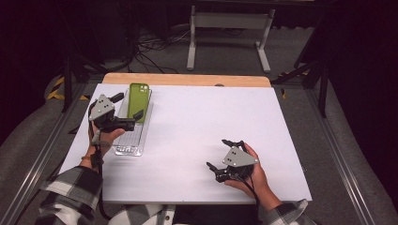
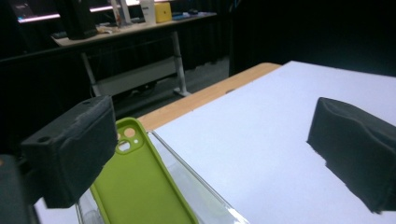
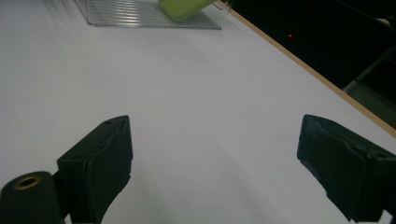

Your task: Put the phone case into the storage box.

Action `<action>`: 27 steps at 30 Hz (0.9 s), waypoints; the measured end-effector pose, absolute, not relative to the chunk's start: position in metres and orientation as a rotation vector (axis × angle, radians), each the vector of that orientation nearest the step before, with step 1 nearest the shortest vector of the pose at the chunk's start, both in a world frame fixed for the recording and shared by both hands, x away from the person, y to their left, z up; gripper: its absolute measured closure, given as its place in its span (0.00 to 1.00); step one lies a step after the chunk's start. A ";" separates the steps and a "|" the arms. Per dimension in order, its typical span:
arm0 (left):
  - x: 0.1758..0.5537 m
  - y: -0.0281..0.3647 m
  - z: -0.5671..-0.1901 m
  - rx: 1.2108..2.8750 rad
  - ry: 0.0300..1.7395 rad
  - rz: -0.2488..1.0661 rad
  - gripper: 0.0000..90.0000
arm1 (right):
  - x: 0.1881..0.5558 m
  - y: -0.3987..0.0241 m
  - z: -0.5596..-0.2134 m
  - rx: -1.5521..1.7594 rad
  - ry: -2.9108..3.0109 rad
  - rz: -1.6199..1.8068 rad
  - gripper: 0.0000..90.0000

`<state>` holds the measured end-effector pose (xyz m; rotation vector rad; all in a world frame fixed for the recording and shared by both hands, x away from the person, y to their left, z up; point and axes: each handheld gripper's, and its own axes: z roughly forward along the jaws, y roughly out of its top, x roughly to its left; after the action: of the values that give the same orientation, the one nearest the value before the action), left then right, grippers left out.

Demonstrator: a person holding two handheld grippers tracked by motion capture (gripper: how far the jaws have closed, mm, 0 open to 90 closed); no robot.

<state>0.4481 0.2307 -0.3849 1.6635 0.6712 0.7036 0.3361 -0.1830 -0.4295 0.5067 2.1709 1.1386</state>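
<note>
A green phone case [image 1: 139,101] leans in a clear plastic tray [image 1: 131,140] at the left of the white table [image 1: 211,117]. My left gripper [image 1: 127,105] hovers over the tray with its jaws wide apart, one on each side of the case's lower end, gripping nothing. The left gripper view has the case [image 2: 140,186] by the left jaw and the tray's clear wall [image 2: 196,186] beside it. My right gripper [image 1: 219,153] stands open over bare table at the front right, and the right gripper view has the tray [image 3: 140,16] and case [image 3: 182,8] far ahead.
A wooden strip [image 1: 187,79] runs along the table's far edge. Metal rails [image 1: 42,154] flank the table. A white desk frame [image 1: 230,28] and cables lie on the floor beyond.
</note>
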 end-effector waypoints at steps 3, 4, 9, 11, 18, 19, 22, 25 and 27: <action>0.447 0.230 -0.385 1.667 0.667 0.701 0.01 | 0.334 -0.181 -0.429 0.497 2.172 1.143 0.12; 0.447 0.229 -0.385 1.669 0.668 0.700 0.01 | 0.334 -0.181 -0.428 0.500 2.173 1.147 0.12; 0.444 0.225 -0.384 1.686 0.663 0.716 0.03 | 0.333 -0.180 -0.427 0.509 2.165 1.168 0.12; 0.443 0.225 -0.384 1.683 0.659 0.716 0.03 | 0.332 -0.180 -0.427 0.508 2.168 1.171 0.12; 0.434 0.219 -0.385 1.686 0.643 0.714 0.04 | 0.334 -0.181 -0.429 0.513 2.176 1.163 0.12; 0.433 0.218 -0.384 1.689 0.636 0.712 0.04 | 0.335 -0.181 -0.429 0.520 2.176 1.164 0.12; 0.429 0.215 -0.384 1.692 0.616 0.720 0.04 | 0.335 -0.182 -0.428 0.525 2.172 1.162 0.12; 0.425 0.212 -0.383 1.709 0.591 0.718 0.04 | 0.336 -0.183 -0.428 0.528 2.168 1.166 0.12; 0.423 0.210 -0.383 1.716 0.581 0.718 0.05 | 0.336 -0.184 -0.428 0.529 2.167 1.163 0.12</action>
<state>0.4229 0.2101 -0.3831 1.7155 0.5807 0.7184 0.3357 -0.1836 -0.4278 0.5288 2.1668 1.1627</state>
